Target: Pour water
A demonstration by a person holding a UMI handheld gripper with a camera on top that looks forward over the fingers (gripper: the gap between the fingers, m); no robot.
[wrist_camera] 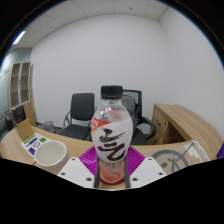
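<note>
Plastic bottle (112,140) upright | tool (111,170) clamped on it | white bowl (50,153) well left

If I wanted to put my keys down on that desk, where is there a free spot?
Bare wood shows on the desk left of the white cup. It is crowded at the gripper, whose fingers clamp the bottle, and right of it by the round metal thing.

Bottle (112,140) upright btwn fingers (146,168), white cup (50,153) just left.
</note>
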